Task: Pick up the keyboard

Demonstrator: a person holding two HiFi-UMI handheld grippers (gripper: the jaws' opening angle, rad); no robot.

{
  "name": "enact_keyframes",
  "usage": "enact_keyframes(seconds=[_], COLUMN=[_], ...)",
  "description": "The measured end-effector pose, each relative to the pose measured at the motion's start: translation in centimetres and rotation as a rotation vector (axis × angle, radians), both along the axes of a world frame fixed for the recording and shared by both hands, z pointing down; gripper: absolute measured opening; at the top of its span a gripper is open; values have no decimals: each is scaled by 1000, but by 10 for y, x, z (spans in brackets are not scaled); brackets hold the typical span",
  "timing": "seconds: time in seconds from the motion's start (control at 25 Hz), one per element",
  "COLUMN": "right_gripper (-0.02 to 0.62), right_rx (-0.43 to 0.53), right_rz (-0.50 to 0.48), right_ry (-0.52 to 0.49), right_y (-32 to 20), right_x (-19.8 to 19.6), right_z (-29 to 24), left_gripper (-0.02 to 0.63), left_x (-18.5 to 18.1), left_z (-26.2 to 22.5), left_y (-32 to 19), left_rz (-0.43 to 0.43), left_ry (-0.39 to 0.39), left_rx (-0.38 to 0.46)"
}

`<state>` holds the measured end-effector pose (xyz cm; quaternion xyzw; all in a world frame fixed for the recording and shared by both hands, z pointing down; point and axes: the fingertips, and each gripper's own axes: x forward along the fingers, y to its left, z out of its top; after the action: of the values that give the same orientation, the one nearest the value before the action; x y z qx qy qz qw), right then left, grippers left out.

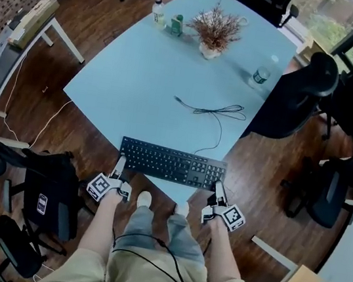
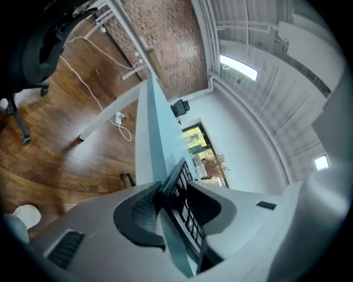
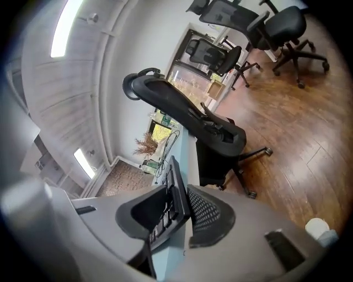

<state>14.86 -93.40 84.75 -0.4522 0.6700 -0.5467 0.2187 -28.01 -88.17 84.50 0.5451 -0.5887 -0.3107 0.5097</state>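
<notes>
A black keyboard [image 1: 171,163] lies across the near corner of the light blue table [image 1: 159,81], its two ends reaching past the table's edges. My left gripper [image 1: 119,164] is shut on the keyboard's left end, and my right gripper [image 1: 218,189] is shut on its right end. In the left gripper view the keyboard [image 2: 182,182] stands edge-on between the dark pads of the left gripper [image 2: 168,193], which press on it. The right gripper view shows the same: the keyboard [image 3: 175,182] is pinched in the right gripper [image 3: 177,201]. Both grippers are rolled on their sides.
The keyboard's black cable [image 1: 214,112] loops over the table's middle. A vase of dried plants [image 1: 214,30], two bottles [image 1: 159,12] [image 1: 261,74] and a green container [image 1: 176,24] stand at the far side. Black office chairs [image 1: 296,96] crowd the right; my shoes [image 1: 144,199] are below the corner.
</notes>
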Motion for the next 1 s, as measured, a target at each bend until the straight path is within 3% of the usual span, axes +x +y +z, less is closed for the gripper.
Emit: enact_keyframes(seconds=[0.16, 0.28, 0.44, 0.64, 1.0], right_gripper=[120, 117, 117, 115, 109], right_rx=[10, 58, 204, 407, 732], right_rz=[68, 96, 100, 101, 115], right_ry=[-27, -43, -75, -123, -200], right_y=[2, -2, -16, -35, -65], right_x=[5, 6, 3, -2, -8], right_z=[-22, -59, -133, -231, -395], left_gripper=[87, 83, 71, 72, 77], left_x=[4, -9, -28, -29, -14], left_z=[-34, -69, -143, -256, -393], left_y=[-1, -3, -28, -57, -67], left_rz=[42, 18, -24, 54, 102], left_ry=[47, 41, 87, 39, 7], left_rx=[95, 191, 382, 580, 842])
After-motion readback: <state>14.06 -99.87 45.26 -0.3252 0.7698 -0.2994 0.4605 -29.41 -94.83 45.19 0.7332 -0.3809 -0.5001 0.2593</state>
